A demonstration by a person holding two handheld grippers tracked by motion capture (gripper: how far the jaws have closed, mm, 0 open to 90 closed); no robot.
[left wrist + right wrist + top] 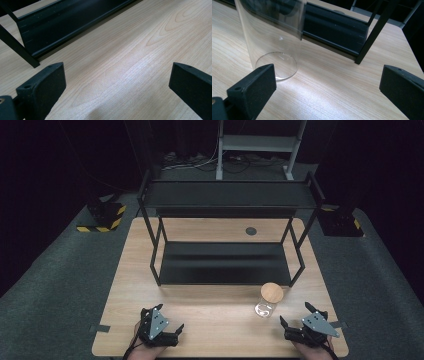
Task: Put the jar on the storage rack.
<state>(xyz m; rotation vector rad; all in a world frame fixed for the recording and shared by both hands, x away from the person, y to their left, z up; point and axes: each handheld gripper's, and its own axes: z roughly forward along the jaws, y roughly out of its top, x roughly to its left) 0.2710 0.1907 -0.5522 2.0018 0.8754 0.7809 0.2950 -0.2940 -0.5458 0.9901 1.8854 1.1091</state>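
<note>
A clear glass jar [269, 301] with a round wooden lid stands upright on the wooden table [215, 320], just in front of the right front leg of a black two-tier rack [225, 262]. My right gripper [296, 315] rests near the table's front right, a little right of the jar and apart from it, open. In the right gripper view the jar's glass wall [274, 37] rises just beyond the left jaw of that gripper [327, 85]. My left gripper [167, 318] sits at the front left, open over bare wood [117, 82].
The rack's lower shelf edge [62, 25] and its front leg [372, 32] stand close ahead of both grippers. A small dark round disc [251, 230] is set in the tabletop behind the rack. Grey carpet surrounds the table; a metal stand [257, 145] is farther back.
</note>
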